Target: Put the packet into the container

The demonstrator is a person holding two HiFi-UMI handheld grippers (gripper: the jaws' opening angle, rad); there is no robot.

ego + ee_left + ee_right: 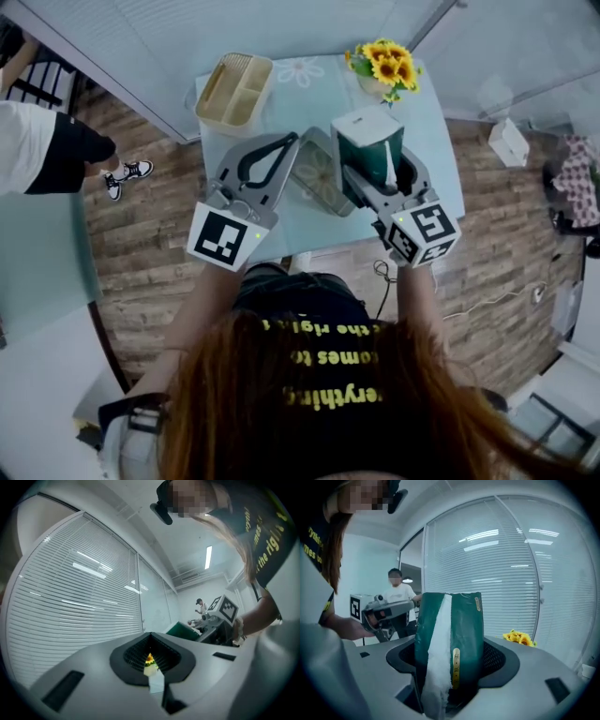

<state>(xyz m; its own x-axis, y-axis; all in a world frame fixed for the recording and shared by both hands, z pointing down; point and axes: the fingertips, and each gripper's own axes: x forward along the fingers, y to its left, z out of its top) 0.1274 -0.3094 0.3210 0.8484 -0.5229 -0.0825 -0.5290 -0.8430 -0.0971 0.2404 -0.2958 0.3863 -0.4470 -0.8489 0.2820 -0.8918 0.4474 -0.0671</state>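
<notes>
A green packet [368,139] with a white strip down its face stands upright between the jaws of my right gripper [380,173], which is shut on it. In the right gripper view the packet [461,634] fills the middle and hides the jaw tips. It hangs over the right half of the pale blue table [281,234]. A clear container [319,178] lies on the table just left of the packet, between the two grippers. My left gripper [289,141] is over the table's left half, jaws together and holding nothing. In its own view the left gripper [152,667] shows only a small gap.
A beige divided basket [234,89] sits at the table's far left corner. A vase of sunflowers [384,66] stands at the far right. A person [47,150] stands on the wooden floor to the left. A white box [509,141] lies on the floor to the right.
</notes>
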